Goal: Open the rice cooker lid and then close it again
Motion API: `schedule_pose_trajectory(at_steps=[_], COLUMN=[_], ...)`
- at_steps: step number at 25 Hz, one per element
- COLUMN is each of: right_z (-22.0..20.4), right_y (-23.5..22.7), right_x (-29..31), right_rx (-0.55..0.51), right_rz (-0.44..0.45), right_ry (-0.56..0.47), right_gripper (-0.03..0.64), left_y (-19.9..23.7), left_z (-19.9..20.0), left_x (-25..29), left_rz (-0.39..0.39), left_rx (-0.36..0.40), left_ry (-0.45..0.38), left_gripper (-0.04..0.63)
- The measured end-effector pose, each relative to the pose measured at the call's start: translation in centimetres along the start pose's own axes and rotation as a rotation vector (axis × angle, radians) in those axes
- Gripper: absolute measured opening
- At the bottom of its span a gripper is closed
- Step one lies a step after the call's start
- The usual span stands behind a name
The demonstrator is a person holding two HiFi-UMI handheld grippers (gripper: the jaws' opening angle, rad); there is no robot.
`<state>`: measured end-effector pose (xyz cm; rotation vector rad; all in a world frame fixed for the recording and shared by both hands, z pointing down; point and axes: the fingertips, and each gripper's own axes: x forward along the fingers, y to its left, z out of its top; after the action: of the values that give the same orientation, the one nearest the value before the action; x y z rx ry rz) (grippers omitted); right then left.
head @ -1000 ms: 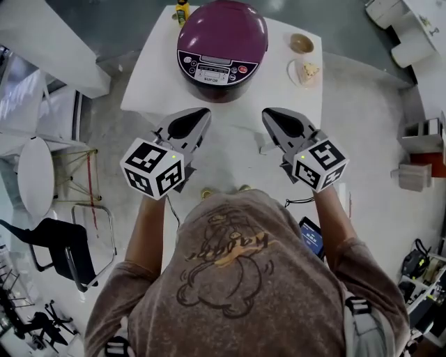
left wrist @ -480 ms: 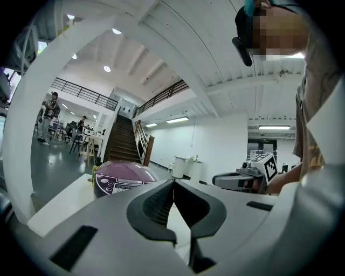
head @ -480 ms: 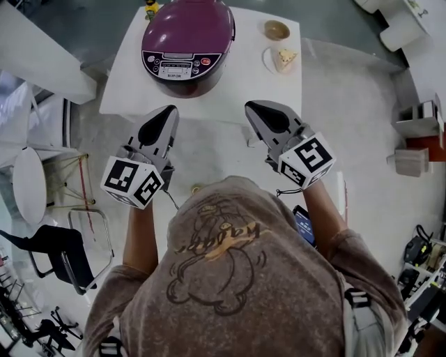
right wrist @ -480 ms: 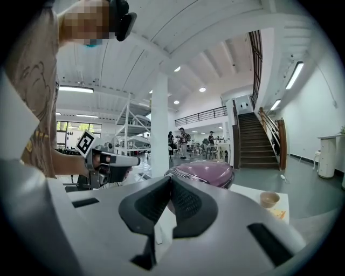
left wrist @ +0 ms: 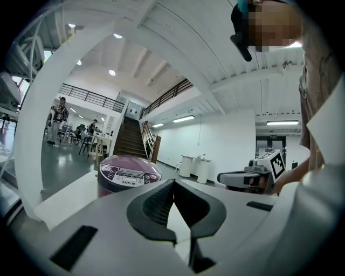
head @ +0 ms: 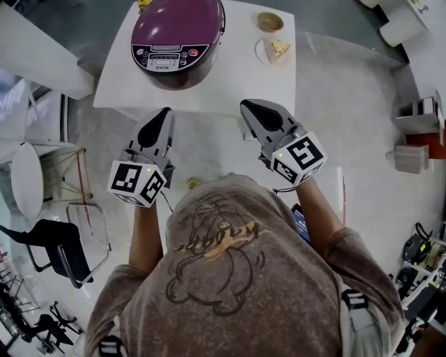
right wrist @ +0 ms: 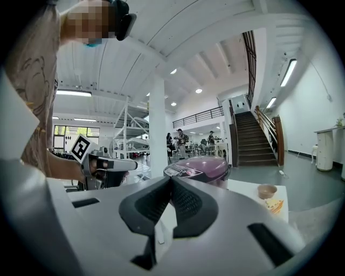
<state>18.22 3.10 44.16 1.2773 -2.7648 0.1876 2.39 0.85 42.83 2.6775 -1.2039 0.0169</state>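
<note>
Person: torso in a brown printed shirt [head: 223, 279] fills the near foreground of the head view, with both forearms reaching forward.
Left gripper [head: 164, 111]: held out level, marker cube toward the body. Its own view shows the jaws [left wrist: 172, 183] clenched tip to tip with nothing between them.
Right gripper [head: 245, 104]: held beside the left one with a gap between them, angled slightly inward. Its jaws [right wrist: 171, 179] are pressed together and hold nothing.
Gripper tips: in the head view both reach about the near edge of the table, and neither touches anything on it.
Table [head: 237, 80]: white, rectangular, standing on a pale floor ahead of the person.
Rice cooker [head: 178, 35]: purple with a round body, on the far left part of the table. The lid is down and the control panel faces the person.
Cooker relative to grippers: ahead of both and well apart from them. It lies roughly in line with the left gripper [left wrist: 129, 175] and ahead and to the left of the right gripper [right wrist: 199, 168].
Plate [head: 267, 53]: white, to the right of the cooker, carrying a yellowish piece of food.
Bowl [head: 270, 21]: small and brown, just beyond the plate.
Chair [head: 49, 244]: dark, on the floor off to the left.
</note>
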Motion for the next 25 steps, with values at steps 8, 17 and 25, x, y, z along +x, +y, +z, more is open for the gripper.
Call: schedule_pose_trajectory(at_steps=[8, 17, 25], right_z=[-1.0, -1.1, -1.1], right_y=[2.3, 2.9, 3.4], right_x=[-0.2, 0.4, 1.1], right_rx=[0.013, 0.019, 0.016], right_rz=[0.043, 0.089, 0.118], right_ry=[0.008, 0.028, 0.040], right_gripper=[-0.006, -0.011, -0.011], left_y=[-1.5, -1.6, -0.6], left_z=[-0.4, -0.9, -0.7], left_x=[-1.0, -2.0, -2.9], left_rz=[0.001, 0.021, 0.038], left_rx=[-0.009, -0.008, 0.001], left_ry=[0.005, 0.024, 0.037], left_gripper=[0.020, 0.020, 0.020])
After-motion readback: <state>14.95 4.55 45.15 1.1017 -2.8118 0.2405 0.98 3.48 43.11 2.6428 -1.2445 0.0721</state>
